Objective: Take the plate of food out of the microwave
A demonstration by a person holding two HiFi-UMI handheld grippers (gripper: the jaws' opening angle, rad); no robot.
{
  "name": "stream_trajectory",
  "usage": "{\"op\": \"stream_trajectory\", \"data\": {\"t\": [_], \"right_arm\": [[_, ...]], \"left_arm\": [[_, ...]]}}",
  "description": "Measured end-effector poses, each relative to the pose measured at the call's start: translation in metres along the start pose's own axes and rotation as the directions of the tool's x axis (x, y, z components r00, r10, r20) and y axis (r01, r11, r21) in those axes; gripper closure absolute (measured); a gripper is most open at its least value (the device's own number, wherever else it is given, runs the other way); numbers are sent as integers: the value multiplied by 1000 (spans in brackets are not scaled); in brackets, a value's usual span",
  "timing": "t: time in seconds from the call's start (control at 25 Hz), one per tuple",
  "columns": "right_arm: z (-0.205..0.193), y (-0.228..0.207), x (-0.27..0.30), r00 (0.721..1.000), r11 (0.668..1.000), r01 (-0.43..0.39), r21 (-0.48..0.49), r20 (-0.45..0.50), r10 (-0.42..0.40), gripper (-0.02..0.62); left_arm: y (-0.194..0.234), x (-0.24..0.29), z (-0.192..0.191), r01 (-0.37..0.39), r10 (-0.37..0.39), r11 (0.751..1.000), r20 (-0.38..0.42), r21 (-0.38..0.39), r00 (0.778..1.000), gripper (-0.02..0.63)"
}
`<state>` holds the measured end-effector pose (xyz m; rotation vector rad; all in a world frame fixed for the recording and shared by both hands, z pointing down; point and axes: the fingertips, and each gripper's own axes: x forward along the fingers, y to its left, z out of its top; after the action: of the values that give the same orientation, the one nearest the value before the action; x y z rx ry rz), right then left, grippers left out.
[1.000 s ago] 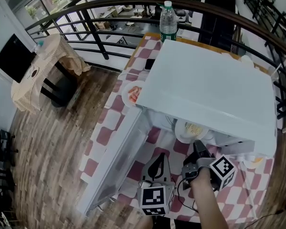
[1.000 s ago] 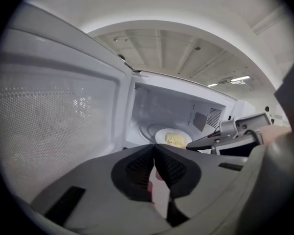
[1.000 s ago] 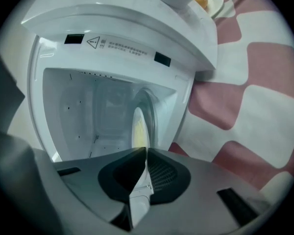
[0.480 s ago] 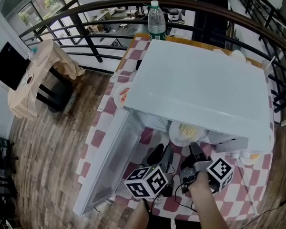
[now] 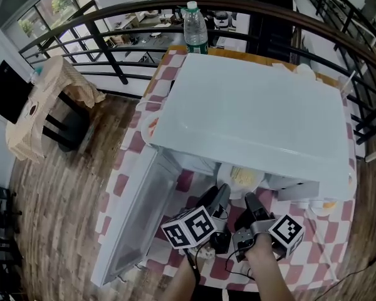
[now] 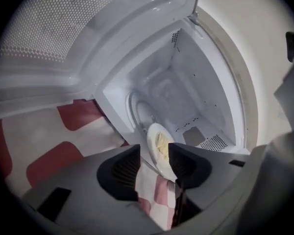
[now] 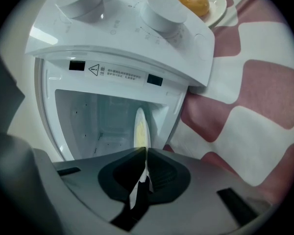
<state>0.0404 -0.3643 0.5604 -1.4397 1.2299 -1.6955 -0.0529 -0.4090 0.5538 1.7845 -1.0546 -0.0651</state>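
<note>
The white microwave (image 5: 257, 111) stands on the checked table with its door (image 5: 135, 221) swung open to the left. A white plate of pale food (image 5: 240, 179) sticks out of the cavity's mouth. My right gripper (image 5: 251, 200) is shut on the plate's near rim; its own view shows the plate (image 7: 139, 125) edge-on, running into the closed jaws of the right gripper (image 7: 146, 153). My left gripper (image 5: 215, 199) is just left of it, jaws opening. In the left gripper view the plate (image 6: 160, 142) lies in the gap of the left gripper (image 6: 153, 153), pads not pressing it.
A water bottle (image 5: 195, 27) stands behind the microwave. Another plate of food (image 5: 149, 127) peeks out at its left side, and a plate with a bun (image 7: 193, 1) sits to its right beside the control knobs (image 7: 164, 6). A black railing (image 5: 113, 61) runs behind the table.
My left gripper has risen from the table's front edge to the plate's rim and its jaws have opened. The right gripper has stayed shut on the plate.
</note>
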Motion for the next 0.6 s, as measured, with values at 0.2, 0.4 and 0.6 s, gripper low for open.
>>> {"op": "stream_trajectory", "data": {"t": [0.2, 0.4, 0.6], "right_arm": [[3, -1, -4, 1000, 1000, -7, -7, 7, 7, 581], [1, -2, -3, 1000, 999, 3, -35, -4, -4, 581], [0, -11, -6, 1000, 999, 29, -31, -1, -29, 580]], "left_arm": [[-3, 8, -5, 17, -17, 999, -23, 29, 1000, 420], [-3, 17, -10, 47, -48, 999, -27, -26, 998, 423], [-6, 19, -18, 48, -50, 998, -35, -39, 998, 546]]}}
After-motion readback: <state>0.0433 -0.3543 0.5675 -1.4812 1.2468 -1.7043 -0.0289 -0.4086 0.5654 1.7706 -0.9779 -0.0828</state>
